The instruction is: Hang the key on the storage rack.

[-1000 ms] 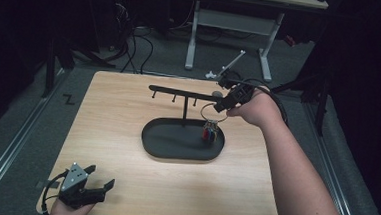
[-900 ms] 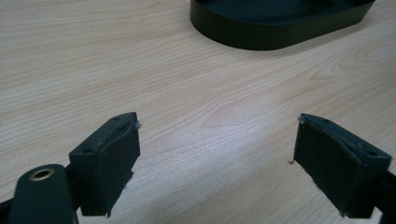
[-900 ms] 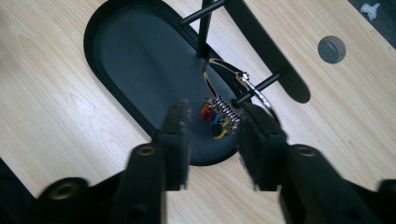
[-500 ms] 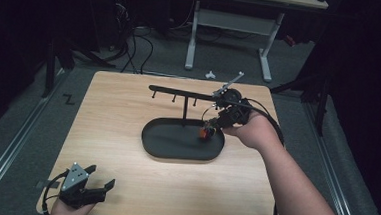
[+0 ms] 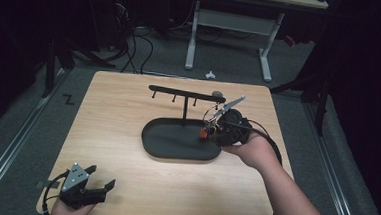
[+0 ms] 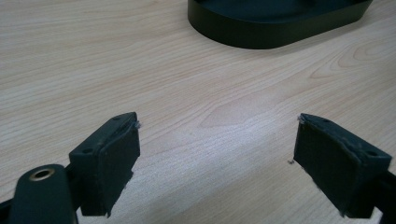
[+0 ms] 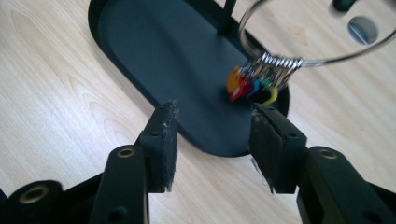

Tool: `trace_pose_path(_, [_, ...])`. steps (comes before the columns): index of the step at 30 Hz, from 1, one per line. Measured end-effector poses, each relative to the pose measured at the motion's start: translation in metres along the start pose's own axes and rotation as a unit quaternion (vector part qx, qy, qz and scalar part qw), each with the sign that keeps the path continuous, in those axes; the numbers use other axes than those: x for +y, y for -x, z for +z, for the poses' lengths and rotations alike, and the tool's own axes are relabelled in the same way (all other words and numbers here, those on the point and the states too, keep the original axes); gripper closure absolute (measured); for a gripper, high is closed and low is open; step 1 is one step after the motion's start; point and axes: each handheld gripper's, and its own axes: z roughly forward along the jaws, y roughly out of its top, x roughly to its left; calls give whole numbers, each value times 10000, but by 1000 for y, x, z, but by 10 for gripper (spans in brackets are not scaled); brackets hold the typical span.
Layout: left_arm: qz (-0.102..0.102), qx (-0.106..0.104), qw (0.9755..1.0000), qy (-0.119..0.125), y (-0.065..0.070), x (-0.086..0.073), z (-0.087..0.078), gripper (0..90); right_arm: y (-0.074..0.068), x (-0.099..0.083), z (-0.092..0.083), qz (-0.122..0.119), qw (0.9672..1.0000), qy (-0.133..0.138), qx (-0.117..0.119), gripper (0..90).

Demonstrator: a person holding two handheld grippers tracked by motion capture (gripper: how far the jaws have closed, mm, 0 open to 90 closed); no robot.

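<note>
While hanging just beyond and above the half-open right gripper, with nothing between pads that have just been parting, thin silver wire ring with bunched bright plastic tags dangles over the near end of the matte black oval metal tray, beside the slim black post and hook bar. Lies much nearer the right hand; loop upright, tags down. Left gripper wide open, empty, resting over pale wood-grain table.

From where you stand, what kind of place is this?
Probably a lab or workshop set up for recording: a wooden table on grey carpet, cables tangled on the floor behind, and a height-adjustable desk frame in the dark background.
</note>
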Motion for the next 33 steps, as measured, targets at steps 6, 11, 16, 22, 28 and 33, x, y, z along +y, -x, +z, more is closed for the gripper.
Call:
trace_pose_path(6, [3, -1, 10000, -19, 0, 0, 0, 150, -4, -23, 15, 78, 10000, 50, -5, 515])
trace_pose_path(11, [22, 38, 10000, -36, 0, 0, 1, 150, -6, -51, 38, 284, 9995, 111, 103, 507])
trace_pose_path(16, [27, 1, 10000, -49, 1, 0, 2, 150, -7, -68, 50, 395, 9990, 187, -2, 469])
trace_pose_path(22, [20, 6, 10000, -74, 1, -1, 3, 150, -10, -96, 68, 606, 9958, 687, -55, 411])
trace_pose_path(28, [43, 15, 9999, -93, 2, -1, 4, 150, -17, -119, 86, 744, 9907, 1118, -220, 379])
trace_pose_path(33, [93, 24, 9999, -139, 2, -1, 6, 151, -31, -137, 101, 733, 9856, 1471, -399, 344])
